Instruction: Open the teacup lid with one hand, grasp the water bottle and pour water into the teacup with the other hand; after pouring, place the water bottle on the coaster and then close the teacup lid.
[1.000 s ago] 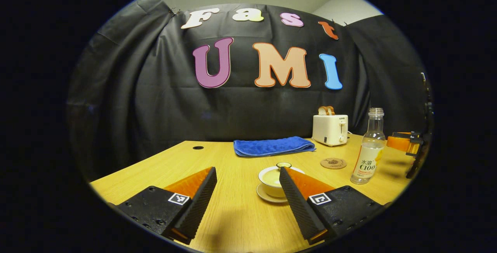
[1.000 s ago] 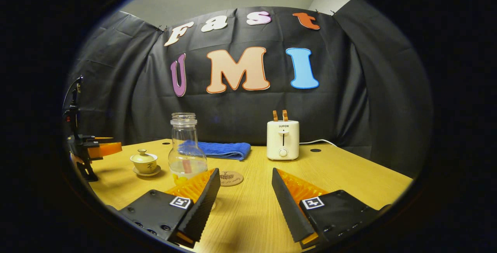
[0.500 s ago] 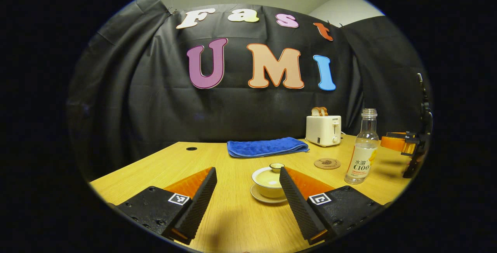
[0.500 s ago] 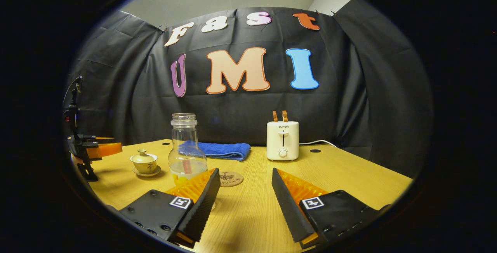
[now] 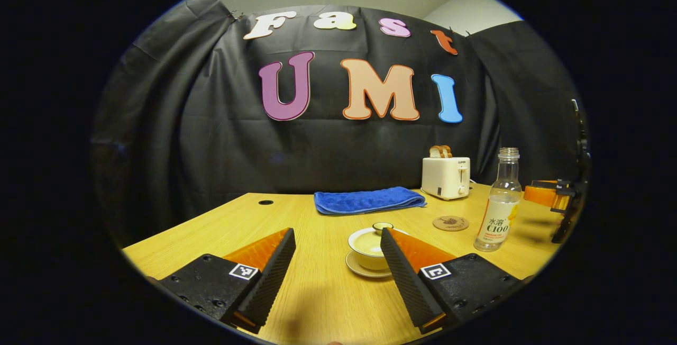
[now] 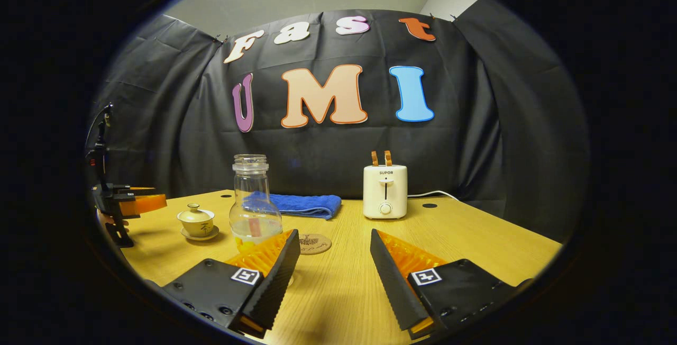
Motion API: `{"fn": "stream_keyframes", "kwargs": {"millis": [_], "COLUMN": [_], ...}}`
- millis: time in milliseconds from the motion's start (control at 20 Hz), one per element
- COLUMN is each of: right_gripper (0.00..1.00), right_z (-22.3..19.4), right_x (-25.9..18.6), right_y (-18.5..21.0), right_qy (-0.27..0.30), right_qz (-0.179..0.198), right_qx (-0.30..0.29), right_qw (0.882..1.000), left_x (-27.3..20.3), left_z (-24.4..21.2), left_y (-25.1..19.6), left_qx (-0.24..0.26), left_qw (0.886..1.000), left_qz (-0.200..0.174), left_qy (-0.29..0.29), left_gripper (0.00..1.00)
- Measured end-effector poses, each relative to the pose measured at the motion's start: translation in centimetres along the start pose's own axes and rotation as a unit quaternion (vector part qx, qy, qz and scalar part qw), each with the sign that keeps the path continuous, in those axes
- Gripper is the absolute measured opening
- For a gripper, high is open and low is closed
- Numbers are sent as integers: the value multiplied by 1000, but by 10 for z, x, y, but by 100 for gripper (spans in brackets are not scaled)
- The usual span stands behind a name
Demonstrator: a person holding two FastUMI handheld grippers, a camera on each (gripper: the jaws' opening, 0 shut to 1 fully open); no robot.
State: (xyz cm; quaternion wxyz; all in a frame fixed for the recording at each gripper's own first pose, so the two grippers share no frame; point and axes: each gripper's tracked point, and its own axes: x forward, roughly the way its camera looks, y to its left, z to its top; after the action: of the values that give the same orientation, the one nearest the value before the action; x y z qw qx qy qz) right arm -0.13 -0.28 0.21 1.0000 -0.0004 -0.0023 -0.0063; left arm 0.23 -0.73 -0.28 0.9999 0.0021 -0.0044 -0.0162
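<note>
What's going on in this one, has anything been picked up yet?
Nothing is held yet. A person carries two hand-held grippers over a wooden table. The left hand-held gripper is open, facing the lidded teacup on its saucer. The right hand-held gripper is open too, with the uncapped water bottle standing just ahead of its left finger. The coaster lies bare beside the bottle. The lid is still on.

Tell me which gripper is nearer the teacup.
Left. The left gripper hangs just short of the teacup, open, the cup ahead by one finger. The right gripper is farther away, beside the water bottle, the teacup beyond that bottle.
</note>
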Motion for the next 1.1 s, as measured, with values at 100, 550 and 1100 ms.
{"fn": "stream_keyframes", "kwargs": {"millis": [100, 550, 1100], "right_gripper": [87, 87, 87], "right_z": [0, 0, 1], "right_x": [0, 0, -1], "right_y": [0, 2, 3], "right_qy": [0, 0, 0], "right_qz": [0, 6, 11], "right_qx": [0, 0, 0], "right_qw": [1000, 1000, 1000], "left_x": [7, 37, 68], "left_z": [0, -2, -10], "left_y": [-11, -31, -51], "left_qx": [0, -1, 7], "left_qw": [1000, 996, 991], "left_qz": [-26, -85, -131], "left_qy": [-1, 4, 30], "left_gripper": [95, 96, 86]}}
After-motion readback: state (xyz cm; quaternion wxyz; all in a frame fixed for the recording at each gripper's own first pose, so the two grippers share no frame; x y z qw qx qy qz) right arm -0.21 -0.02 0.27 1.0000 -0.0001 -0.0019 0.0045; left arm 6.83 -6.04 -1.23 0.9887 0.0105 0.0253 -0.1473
